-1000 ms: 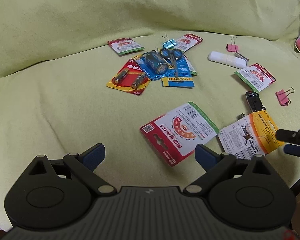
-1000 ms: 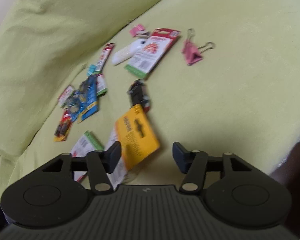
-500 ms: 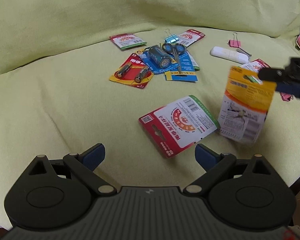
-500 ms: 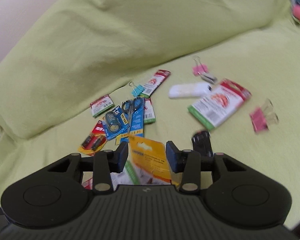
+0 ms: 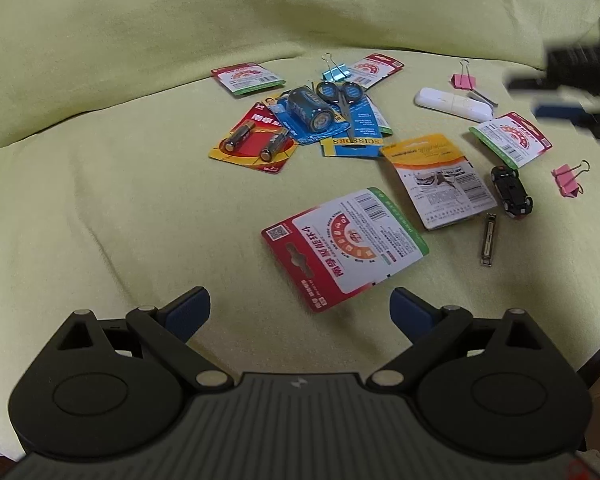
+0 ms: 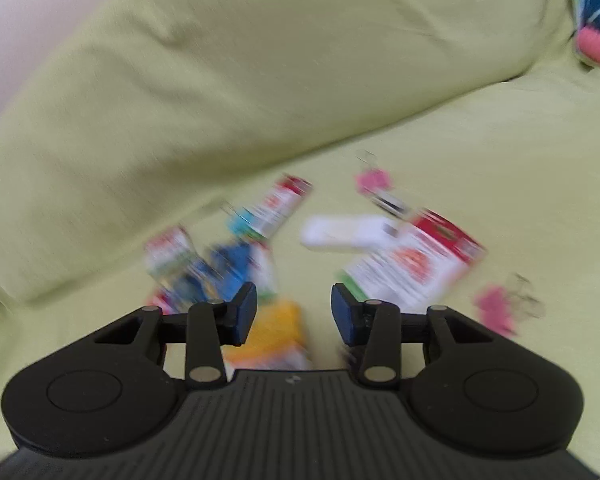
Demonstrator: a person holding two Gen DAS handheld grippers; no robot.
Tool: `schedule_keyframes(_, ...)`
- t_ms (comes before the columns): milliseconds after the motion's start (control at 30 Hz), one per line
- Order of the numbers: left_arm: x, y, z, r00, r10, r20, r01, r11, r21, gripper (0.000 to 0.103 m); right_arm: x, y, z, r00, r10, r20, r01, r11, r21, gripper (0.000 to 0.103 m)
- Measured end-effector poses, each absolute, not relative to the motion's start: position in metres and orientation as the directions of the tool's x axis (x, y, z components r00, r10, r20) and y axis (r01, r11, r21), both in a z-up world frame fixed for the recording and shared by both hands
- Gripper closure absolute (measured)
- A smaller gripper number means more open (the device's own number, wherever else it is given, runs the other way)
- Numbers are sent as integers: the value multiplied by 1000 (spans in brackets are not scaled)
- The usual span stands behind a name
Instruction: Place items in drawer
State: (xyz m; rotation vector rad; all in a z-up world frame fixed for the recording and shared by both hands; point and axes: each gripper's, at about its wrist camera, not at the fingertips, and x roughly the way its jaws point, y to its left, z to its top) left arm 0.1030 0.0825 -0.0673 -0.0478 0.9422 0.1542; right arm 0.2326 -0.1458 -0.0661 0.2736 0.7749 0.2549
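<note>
The orange card (image 5: 438, 178) lies flat on the green cover (image 5: 100, 200), between the scissors pack (image 5: 354, 128) and the little black car (image 5: 512, 192), with a metal clip (image 5: 487, 240) just beside its near corner. No drawer shows in either view, so every item here is on the cover, none put away.

What could go wrong: the card is thin and flat on soft cloth, so fingers coming down on it may pinch a fold of cover along with it, or slide off its edge and nudge the car or clip aside. The items lie close together, so a sloppy reach could well scatter them. The right view is smeared with motion, which suggests that hand is moving fast, and a fast hand over small loose things is how they get knocked.

The right gripper (image 6: 294, 314) has its jaws apart with nothing between them; the orange card shows blurred just below and behind the gap, not in it. The left gripper (image 5: 300, 306) hangs low over the near cover, jaws wide apart and empty, with the big red card (image 5: 344, 246) lying just ahead of them and the orange card farther off to the right.
</note>
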Motion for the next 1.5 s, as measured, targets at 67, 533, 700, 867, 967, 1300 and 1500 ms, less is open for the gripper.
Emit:
schedule_keyframes(67, 104, 82, -69, 577, 106, -810, -151, 988, 22, 6, 213, -145, -83, 646, 296, -704, -126, 950, 285, 68)
schedule_keyframes(533, 105, 81, -72, 566, 116, -816, -161, 986, 28, 6, 198, -84, -142, 620, 150, -770, -208, 978, 22, 82)
schedule_keyframes(700, 106, 81, -74, 560, 110, -821, -155, 988, 27, 6, 193, -82, -141, 610, 162, -776, -264, 965, -6, 91)
schedule_keyframes(867, 106, 84, -75, 557, 113, -823, -165, 986, 24, 6, 187, -97, -134, 576, 180, -797, -275, 961, 18, 102)
schedule_keyframes(967, 106, 85, -76, 556, 113, -824, -168, 986, 22, 6, 182, -110, -131, 575, 186, -796, -231, 971, 60, 100)
schedule_keyframes(1300, 104, 88, -76, 556, 116, -823, -174, 984, 21, 6, 193, -79, -143, 607, 148, -781, -199, 980, 31, 87)
schedule_keyframes(1500, 106, 91, -78, 548, 118, -828, -182, 983, 19, 6, 186, -73, -141, 614, 83, -785, -250, 964, -94, 91)
